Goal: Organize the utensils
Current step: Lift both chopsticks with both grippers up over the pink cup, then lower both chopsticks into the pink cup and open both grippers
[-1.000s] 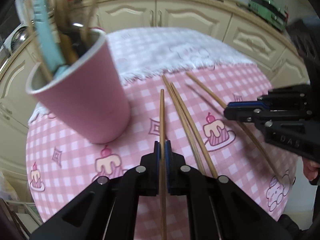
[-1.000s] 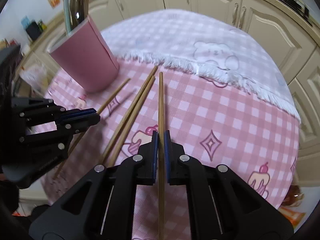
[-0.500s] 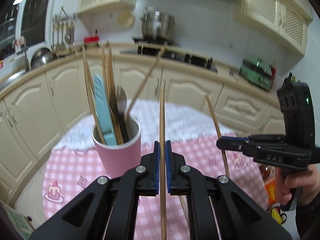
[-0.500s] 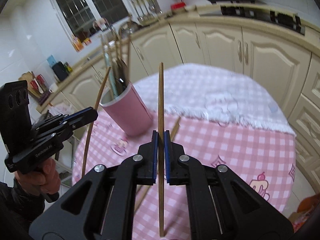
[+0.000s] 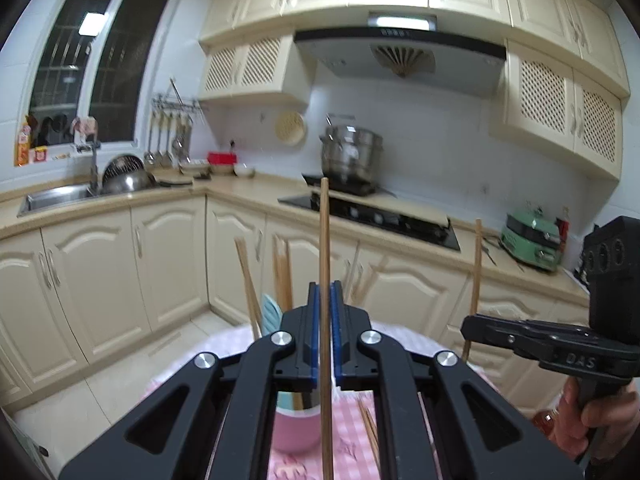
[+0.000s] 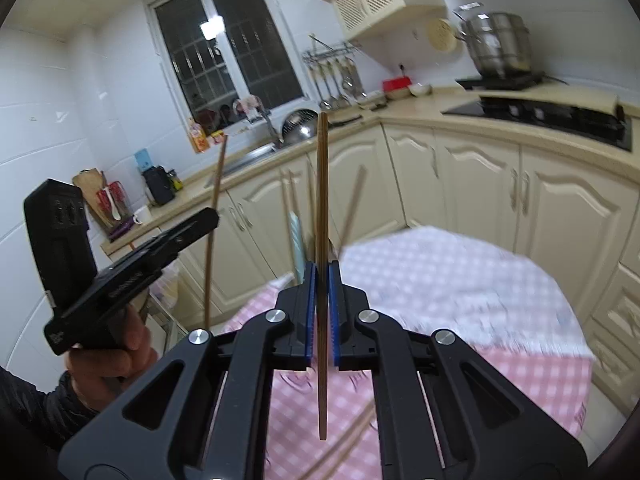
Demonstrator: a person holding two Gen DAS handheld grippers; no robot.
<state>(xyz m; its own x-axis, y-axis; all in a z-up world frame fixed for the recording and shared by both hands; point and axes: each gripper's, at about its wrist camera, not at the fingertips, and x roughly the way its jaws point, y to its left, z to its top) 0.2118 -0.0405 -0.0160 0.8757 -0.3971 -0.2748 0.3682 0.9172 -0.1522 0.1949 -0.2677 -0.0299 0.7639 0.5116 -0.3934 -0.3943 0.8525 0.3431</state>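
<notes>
Holding one chopstick upright in each gripper: left gripper [image 5: 325,332] with jaws clamped on a chopstick [image 5: 324,240], right gripper [image 6: 321,312] with jaws clamped on another chopstick [image 6: 322,200], both raised above the desk [image 6: 460,280]. Pink cup [image 5: 294,430] standing below the left gripper, already bristling with sticks and a pale blue utensil [image 5: 272,314]. Best done by lowering one stick at a time, tip first, into a gap near the rim, releasing only once the tip sits inside
</notes>
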